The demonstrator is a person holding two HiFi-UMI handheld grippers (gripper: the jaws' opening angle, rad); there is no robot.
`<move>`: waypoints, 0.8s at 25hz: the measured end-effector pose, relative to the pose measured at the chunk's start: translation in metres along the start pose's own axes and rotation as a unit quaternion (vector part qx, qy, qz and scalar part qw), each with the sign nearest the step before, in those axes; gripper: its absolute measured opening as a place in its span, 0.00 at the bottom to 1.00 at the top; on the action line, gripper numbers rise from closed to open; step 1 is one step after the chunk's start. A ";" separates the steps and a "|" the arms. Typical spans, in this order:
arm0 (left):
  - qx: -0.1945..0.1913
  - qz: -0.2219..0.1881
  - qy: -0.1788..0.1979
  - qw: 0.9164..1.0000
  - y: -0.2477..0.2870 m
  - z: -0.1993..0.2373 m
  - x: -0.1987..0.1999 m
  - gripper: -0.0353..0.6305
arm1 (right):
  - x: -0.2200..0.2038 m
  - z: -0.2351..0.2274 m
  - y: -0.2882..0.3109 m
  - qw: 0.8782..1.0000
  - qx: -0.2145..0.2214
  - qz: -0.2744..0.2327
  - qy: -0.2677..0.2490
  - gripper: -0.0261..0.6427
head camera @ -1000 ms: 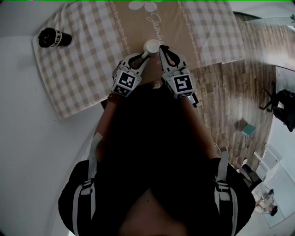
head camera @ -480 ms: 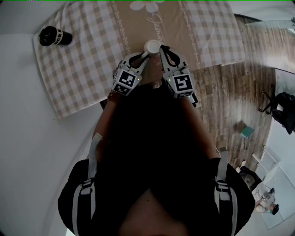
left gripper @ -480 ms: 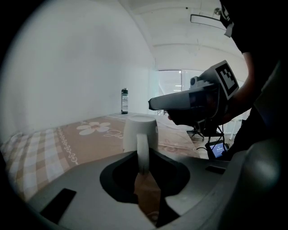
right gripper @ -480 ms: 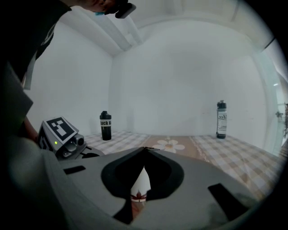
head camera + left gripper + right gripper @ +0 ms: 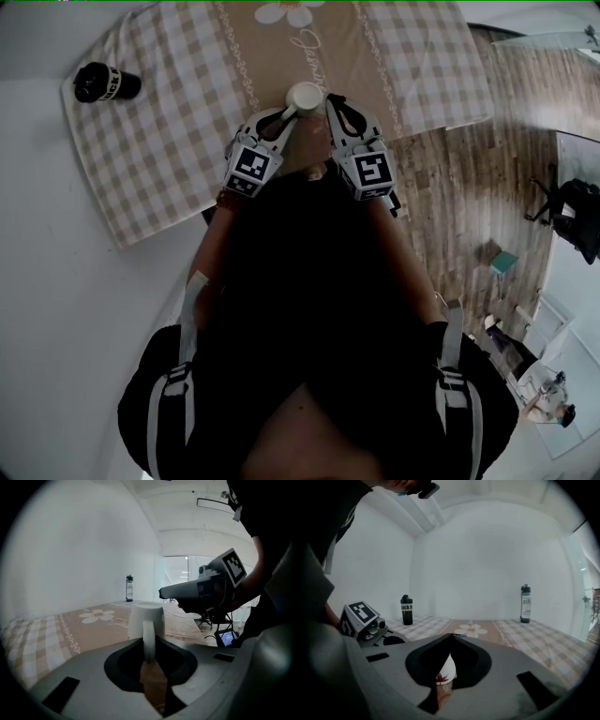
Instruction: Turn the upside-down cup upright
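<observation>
A white cup (image 5: 307,96) stands upside down on the checked cloth (image 5: 178,141), its base up. In the left gripper view its handle (image 5: 148,637) points toward me and sits between the jaws of my left gripper (image 5: 149,649), which press on it. From the head view, the left gripper (image 5: 292,112) reaches the cup from the near left. My right gripper (image 5: 328,99) is shut and empty, close against the cup's right side. In the right gripper view the cup (image 5: 444,670), with a red leaf print, shows low behind the closed right gripper (image 5: 451,638).
A black bottle (image 5: 103,82) stands at the cloth's far left corner. A clear bottle (image 5: 525,603) stands further back on the cloth. The tan flowered strip (image 5: 309,37) runs past the cup. Wooden floor (image 5: 469,178) lies right of the table.
Both grippers and the cup stay where they were; only the head view has shifted a little.
</observation>
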State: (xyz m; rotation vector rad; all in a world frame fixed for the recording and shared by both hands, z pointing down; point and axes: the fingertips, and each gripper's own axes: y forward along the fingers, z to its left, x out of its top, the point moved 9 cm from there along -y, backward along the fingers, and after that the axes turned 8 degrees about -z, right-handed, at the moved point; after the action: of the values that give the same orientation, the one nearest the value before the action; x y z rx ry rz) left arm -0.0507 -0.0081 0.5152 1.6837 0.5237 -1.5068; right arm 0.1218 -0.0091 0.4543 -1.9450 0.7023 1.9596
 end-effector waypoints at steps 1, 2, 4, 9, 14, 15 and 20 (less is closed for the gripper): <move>0.002 -0.004 -0.006 1.000 0.000 0.001 0.001 0.16 | 0.000 0.000 0.000 1.000 -0.001 0.001 0.003 0.05; 0.004 -0.010 -0.012 1.000 -0.001 0.002 0.002 0.16 | 0.000 -0.001 0.000 1.000 -0.001 0.002 0.007 0.05; 0.011 -0.023 -0.023 0.999 -0.004 0.007 0.006 0.16 | -0.001 -0.002 0.000 1.000 -0.002 0.001 0.020 0.05; 0.033 -0.063 -0.025 0.997 -0.015 0.019 0.027 0.16 | -0.002 -0.008 0.002 0.995 0.002 -0.015 0.094 0.05; 0.056 -0.100 -0.002 0.993 -0.028 0.028 0.055 0.16 | 0.001 -0.006 0.014 0.955 0.102 -0.049 0.273 0.53; 0.059 -0.106 0.004 0.993 -0.031 0.030 0.059 0.16 | 0.001 -0.004 0.017 0.941 0.115 -0.053 0.315 0.58; 0.070 -0.108 0.043 0.991 -0.036 0.030 0.072 0.16 | -0.006 -0.005 0.031 0.872 0.118 -0.066 0.470 0.67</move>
State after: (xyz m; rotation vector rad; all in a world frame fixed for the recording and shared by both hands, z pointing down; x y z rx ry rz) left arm -0.0818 -0.0242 0.4365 1.8546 0.6794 -1.6633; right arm 0.1100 -0.0373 0.4651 -2.6274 0.9167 0.6889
